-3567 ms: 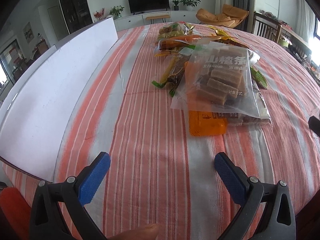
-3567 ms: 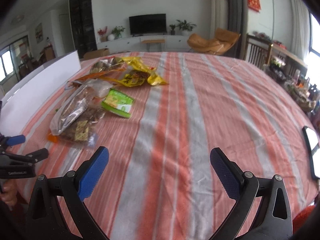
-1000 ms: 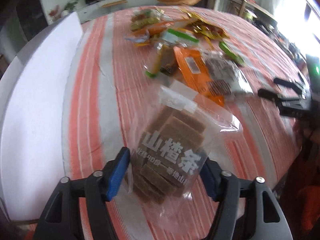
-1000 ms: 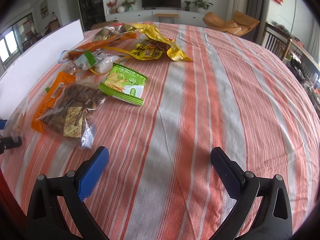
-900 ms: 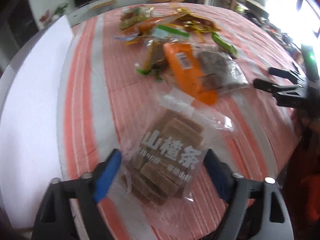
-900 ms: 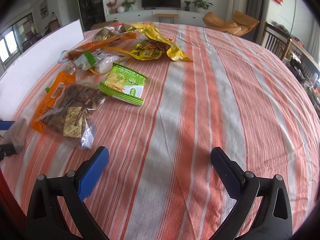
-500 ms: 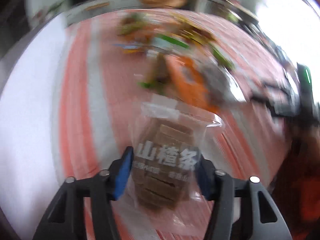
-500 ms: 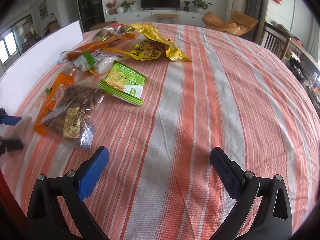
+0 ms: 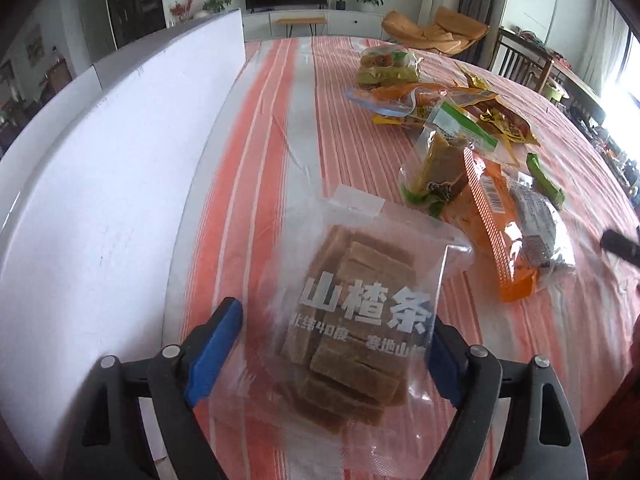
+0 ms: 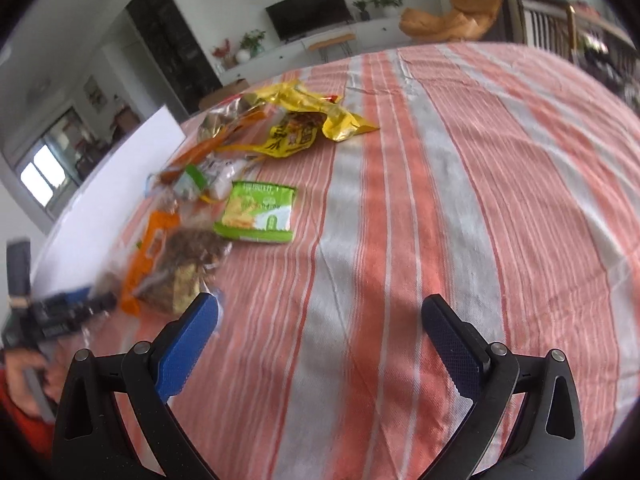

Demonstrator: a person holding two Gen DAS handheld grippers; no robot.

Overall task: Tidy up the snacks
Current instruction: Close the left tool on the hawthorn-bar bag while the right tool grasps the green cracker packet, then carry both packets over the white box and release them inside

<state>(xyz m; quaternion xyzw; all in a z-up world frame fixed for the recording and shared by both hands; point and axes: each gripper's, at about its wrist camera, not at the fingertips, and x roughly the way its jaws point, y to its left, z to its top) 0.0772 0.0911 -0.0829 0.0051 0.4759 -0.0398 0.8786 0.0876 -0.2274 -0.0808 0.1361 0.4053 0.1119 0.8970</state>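
On the tablecloth (image 9: 280, 92), the hawthorn-strip bag (image 9: 356, 320) sits between the two fingers of the left gripper (image 9: 338, 344), nearest that camera. A flat board (image 9: 100, 184) stands along the table's left edge, just left of the bag. Ahead and to the bag's right lies the snack pile (image 9: 472, 152), running away toward the far side of the table. In the right wrist view, the cracker packet (image 10: 258, 212) lies at the pile's right edge, and the right gripper (image 10: 320, 340) hangs over bare cloth to the right of the pile.

Striped tablecloth (image 10: 420, 208) under snack packets (image 10: 256, 208)
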